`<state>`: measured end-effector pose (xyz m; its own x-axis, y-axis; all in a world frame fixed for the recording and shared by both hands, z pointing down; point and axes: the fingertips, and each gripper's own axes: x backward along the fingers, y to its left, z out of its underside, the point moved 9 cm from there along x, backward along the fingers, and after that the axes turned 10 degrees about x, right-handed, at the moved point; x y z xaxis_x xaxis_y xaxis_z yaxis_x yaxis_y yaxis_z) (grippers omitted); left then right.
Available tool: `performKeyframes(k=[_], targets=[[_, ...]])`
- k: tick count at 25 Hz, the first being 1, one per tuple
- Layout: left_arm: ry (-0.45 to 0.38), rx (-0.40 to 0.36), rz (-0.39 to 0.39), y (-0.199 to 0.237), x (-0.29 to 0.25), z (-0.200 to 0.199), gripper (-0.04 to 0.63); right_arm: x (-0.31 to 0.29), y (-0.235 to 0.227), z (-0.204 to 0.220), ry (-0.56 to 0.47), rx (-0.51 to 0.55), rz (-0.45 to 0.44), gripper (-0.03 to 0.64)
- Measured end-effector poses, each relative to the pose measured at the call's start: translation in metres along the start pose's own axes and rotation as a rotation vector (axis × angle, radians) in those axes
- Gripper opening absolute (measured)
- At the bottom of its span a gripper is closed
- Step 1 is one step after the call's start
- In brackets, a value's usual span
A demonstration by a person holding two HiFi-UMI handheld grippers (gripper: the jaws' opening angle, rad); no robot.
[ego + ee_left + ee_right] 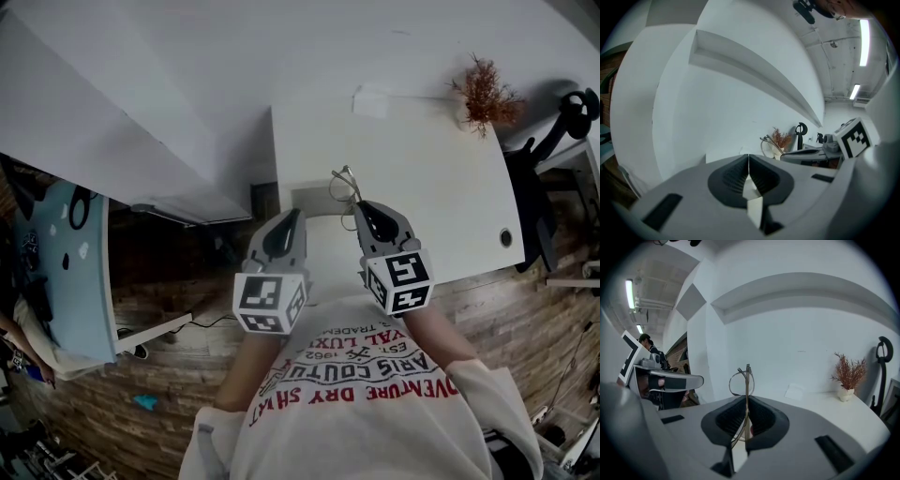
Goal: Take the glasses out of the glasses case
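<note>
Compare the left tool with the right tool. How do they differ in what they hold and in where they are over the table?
1. The right tool is shut on the glasses, while the left tool is shut on nothing.
2. In the head view, the left tool hangs near the left edge of the white table; the right tool is nearer its middle.

Both are shut, held side by side and pointing forward.

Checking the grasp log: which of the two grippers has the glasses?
The right gripper: its jaws are shut on the thin wire-framed glasses, whose lens ring sticks up past the tips. The left gripper is shut on nothing.
</note>
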<state>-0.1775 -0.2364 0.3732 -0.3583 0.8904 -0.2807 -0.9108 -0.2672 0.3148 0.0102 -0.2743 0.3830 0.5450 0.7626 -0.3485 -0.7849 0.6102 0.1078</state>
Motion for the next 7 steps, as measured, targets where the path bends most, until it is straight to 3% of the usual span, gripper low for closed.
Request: performKeyframes(k=[7], targets=[[0.006,0.01,0.003,0.0065,-0.0013,-0.0005,0.008,-0.0034,0.002,-0.0003,0.011,0.018,0.008,0.026]])
